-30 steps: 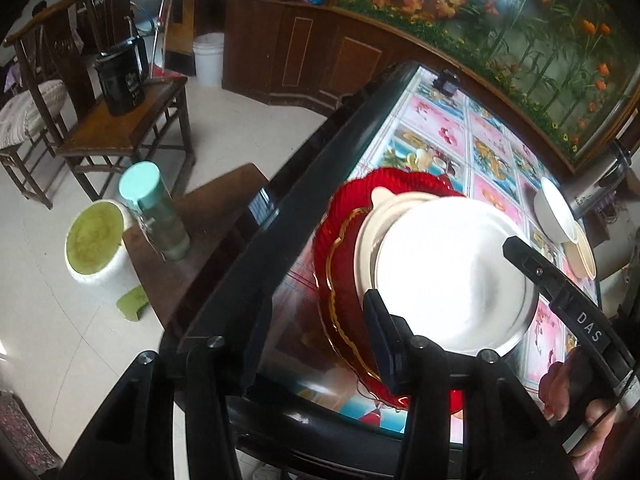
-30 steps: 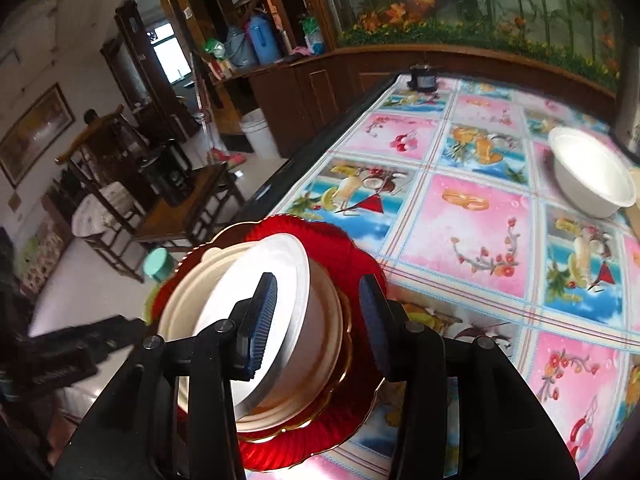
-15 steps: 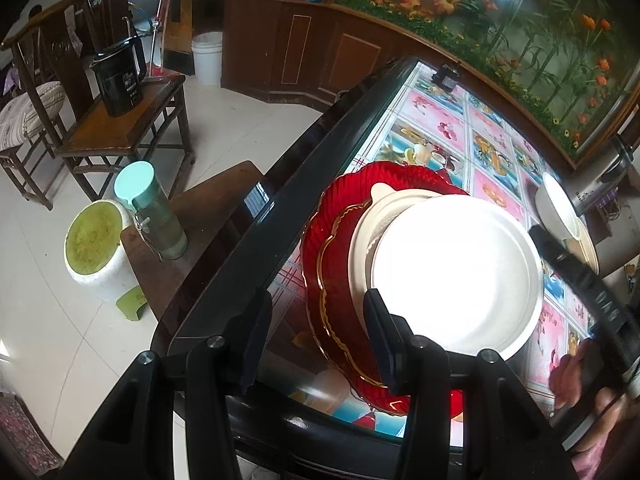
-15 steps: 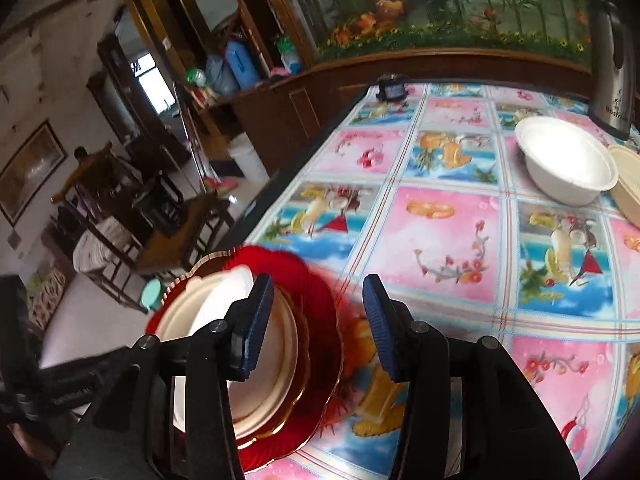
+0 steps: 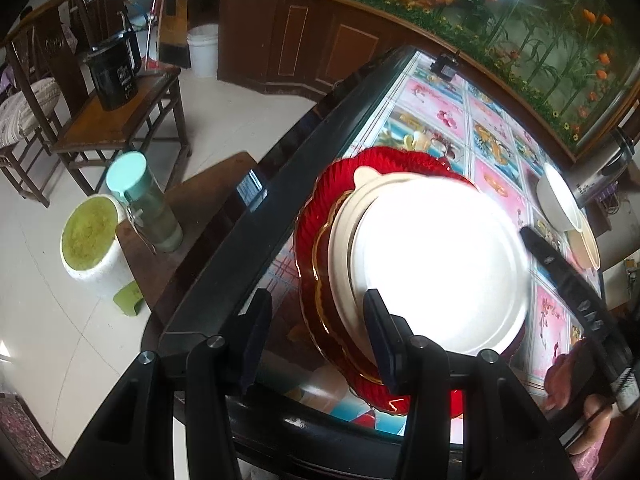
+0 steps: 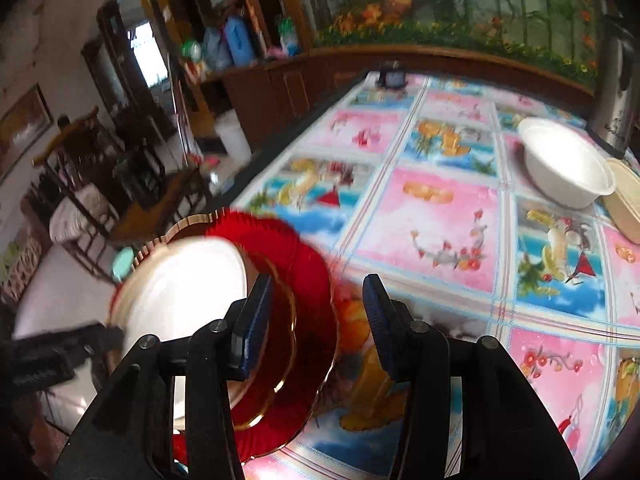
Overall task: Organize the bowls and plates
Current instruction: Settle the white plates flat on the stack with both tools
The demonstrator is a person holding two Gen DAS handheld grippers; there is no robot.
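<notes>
**Ana:** Red fluted plate [image 5: 320,216] at the bottom, a cream plate [image 5: 340,232] on it, a white plate [image 5: 440,264] on top: that stack sits at the near left corner of the table [image 5: 280,184], close to the dark edge. That worries me most. A nudge towards the left could slide it over the rim, with the floor and a low side table below.

**Ben:** Are the grippers holding anything?

**Ana:** No. The left gripper [image 5: 316,336] hangs over the near edge of the stack, fingers partly open, with only the table edge and the red rim in the gap. The right gripper [image 6: 316,320] is the same, half open and empty, over the table beside the red plate's right side.

**Ben:** So the plates lie loose.

**Ana:** Yes, and the white one sits off-centre, shifted right on the cream one. If a finger catches its rim, I think it would skate or tip, since glazed plates grip each other poorly.

**Ben:** And the bowls?

**Ana:** A white bowl [image 6: 568,172] stands far right, with a cream dish [image 6: 624,204] just beside it and a steel kettle [image 6: 616,64] behind. Reaching there, the right hand could knock the kettle. The right view is also blurred, so aiming at a thin rim looks chancy.
</notes>
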